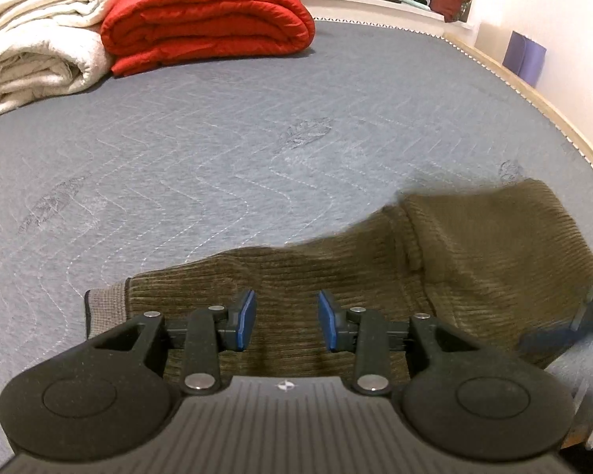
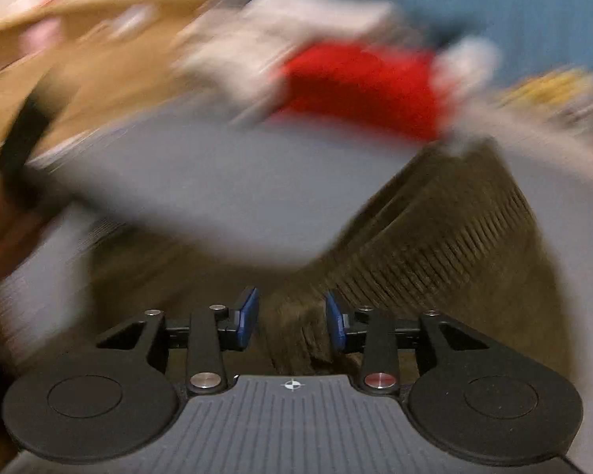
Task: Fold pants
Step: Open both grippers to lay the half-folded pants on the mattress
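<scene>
Your olive-brown ribbed corduroy pants (image 1: 435,260) lie on the grey quilted mattress (image 1: 217,150), lower right of the frame. Your left gripper (image 1: 286,322) hangs over them, jaws partly apart, gripping nothing. Your right gripper (image 2: 292,326) shows pants cloth between its parted pads; blur hides any grip.

The pants (image 1: 375,276) lie on the mattress (image 1: 217,158) — folded blankets (image 1: 138,31) stacked well behind, far left.

One pants (image 1: 435,260), one red quilt (image 1: 209,19), two tools.
</scene>
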The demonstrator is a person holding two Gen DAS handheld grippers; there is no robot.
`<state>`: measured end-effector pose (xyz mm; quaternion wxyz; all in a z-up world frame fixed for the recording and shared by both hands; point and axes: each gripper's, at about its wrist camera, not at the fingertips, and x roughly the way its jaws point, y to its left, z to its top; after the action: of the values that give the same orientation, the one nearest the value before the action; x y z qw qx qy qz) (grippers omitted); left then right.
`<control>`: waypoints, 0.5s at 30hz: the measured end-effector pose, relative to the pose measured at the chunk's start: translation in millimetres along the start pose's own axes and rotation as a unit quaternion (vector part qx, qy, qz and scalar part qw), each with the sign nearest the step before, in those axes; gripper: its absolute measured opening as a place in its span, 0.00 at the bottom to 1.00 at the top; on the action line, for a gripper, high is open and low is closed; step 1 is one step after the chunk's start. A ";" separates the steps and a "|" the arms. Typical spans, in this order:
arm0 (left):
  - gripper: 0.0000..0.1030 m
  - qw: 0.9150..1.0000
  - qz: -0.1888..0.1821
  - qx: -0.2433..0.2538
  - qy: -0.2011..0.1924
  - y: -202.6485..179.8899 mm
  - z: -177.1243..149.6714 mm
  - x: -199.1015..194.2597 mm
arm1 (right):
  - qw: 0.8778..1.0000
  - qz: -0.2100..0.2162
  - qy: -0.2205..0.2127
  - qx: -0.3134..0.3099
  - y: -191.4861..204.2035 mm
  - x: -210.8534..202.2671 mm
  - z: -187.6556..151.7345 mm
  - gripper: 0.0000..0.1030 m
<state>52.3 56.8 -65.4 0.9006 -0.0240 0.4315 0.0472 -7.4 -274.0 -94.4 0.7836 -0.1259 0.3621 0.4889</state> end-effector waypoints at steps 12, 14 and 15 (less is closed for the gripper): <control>0.19 0.994 -0.098 -0.042 0.012 -18.9 6.4 25.9 | 0.954 -0.171 -0.150 0.197 -101.3 -87.8 40.3 0.66; 0.19 0.992 -0.116 -0.053 0.014 -24.5 11.1 37.0 | 0.935 -0.208 -0.149 0.247 -129.2 -93.8 23.0 0.66; 0.19 0.990 -0.124 -0.058 0.016 -28.0 13.9 43.3 | 0.924 -0.225 -0.150 0.269 -144.0 -96.1 12.6 0.66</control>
<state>92.9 32.9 -90.4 0.8896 -0.1307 0.4359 -0.0402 96.6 -402.5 -41.7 0.9225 0.0869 0.3202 0.1971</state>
